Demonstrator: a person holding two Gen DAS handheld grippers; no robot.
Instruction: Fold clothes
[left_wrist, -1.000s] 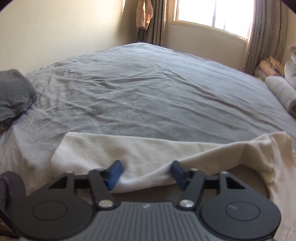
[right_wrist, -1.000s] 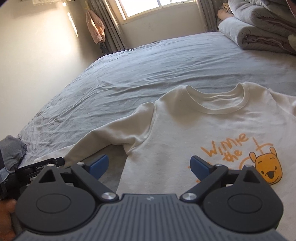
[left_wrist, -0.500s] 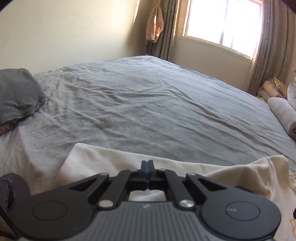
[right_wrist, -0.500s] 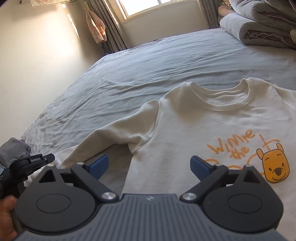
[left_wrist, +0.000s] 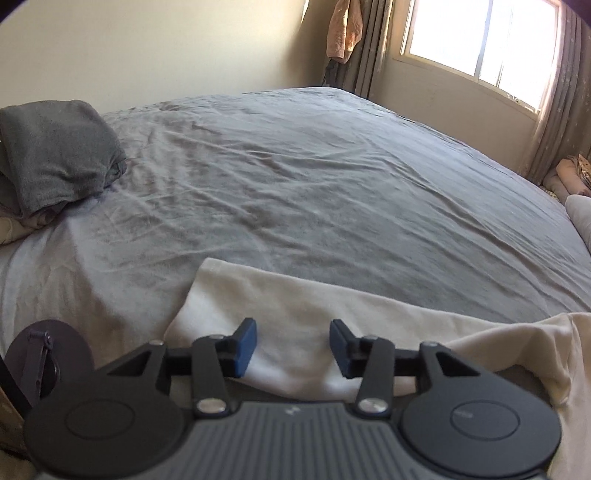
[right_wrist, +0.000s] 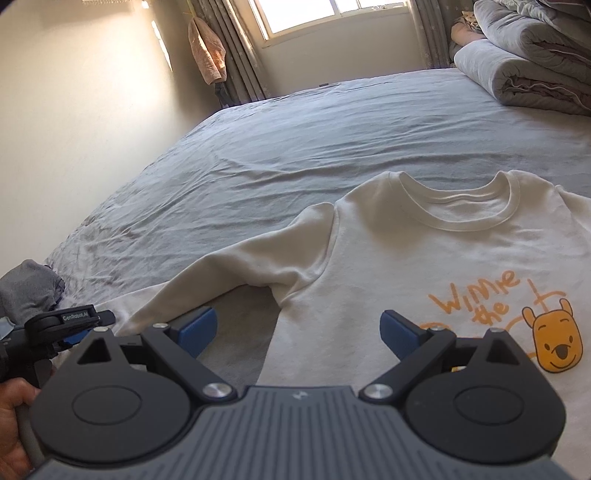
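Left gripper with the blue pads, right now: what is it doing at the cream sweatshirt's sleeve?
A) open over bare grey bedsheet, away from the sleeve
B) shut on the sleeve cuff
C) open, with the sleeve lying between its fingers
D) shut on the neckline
C: the left gripper has its blue pads spread apart, and the cream sweatshirt sleeve lies flat between them, ungripped.

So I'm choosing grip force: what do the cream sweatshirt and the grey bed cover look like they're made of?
The cream sweatshirt looks like thick, matte cotton-type knit: it has a ribbed collar, soft rounded folds at the armpit, and a flat orange print. The grey bed cover looks like thin, matte woven sheeting, judging by its many fine, sharp wrinkles. The exact fibre of either can't be told from here.
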